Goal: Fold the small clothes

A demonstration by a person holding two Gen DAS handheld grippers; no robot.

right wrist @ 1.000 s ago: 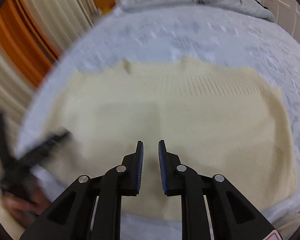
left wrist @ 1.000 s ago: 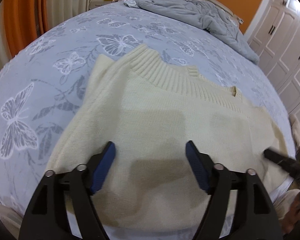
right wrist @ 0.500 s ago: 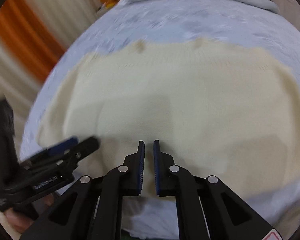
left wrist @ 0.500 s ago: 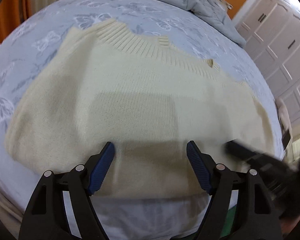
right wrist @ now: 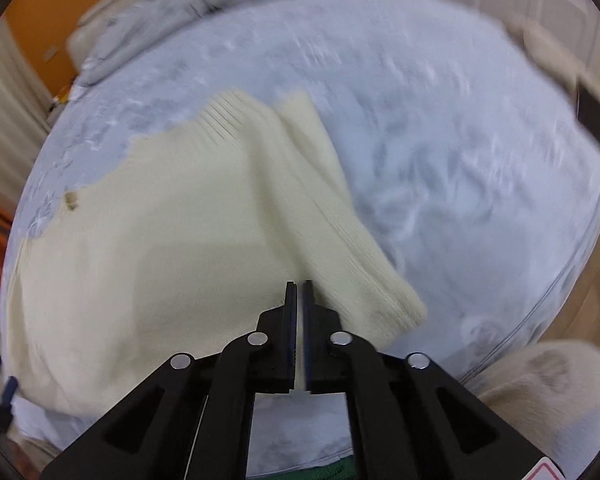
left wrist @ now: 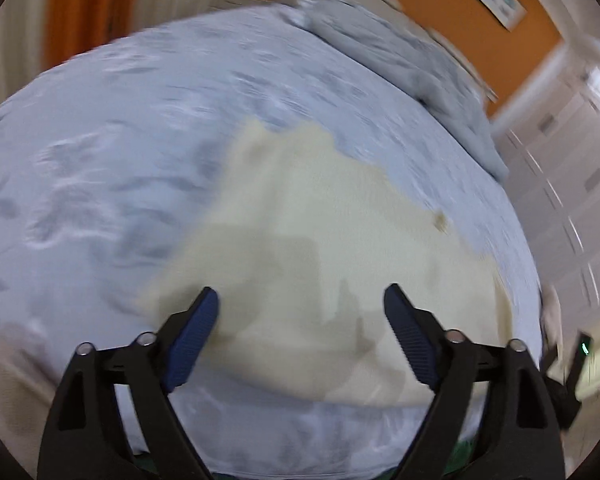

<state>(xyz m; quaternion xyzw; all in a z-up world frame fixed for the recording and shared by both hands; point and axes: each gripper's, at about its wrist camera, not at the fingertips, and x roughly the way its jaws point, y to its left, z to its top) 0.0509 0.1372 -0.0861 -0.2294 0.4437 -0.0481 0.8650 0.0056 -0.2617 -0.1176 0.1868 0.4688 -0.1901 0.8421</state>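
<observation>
Folding in the sleeve of a cream sweater on the bed

The cream sweater (right wrist: 172, 248) lies spread on the pale blue butterfly sheet (left wrist: 100, 152), near the bed's front edge. In the right wrist view its sleeve (right wrist: 340, 232) runs from about 12 o'clock down to 4 o'clock. The right gripper (right wrist: 299, 292) has its fingers nearly together right at the sleeve's inner edge; whether knit is pinched between them cannot be told through the blur. The left gripper (left wrist: 300, 312) hovers over the body panel with fingers wide apart, holding nothing. This looks like the sleeve-fold step, early in the job. Next, the sleeve likely needs carrying toward 9 o'clock across the body, while the left gripper pins or flattens the panel so it does not drag
</observation>
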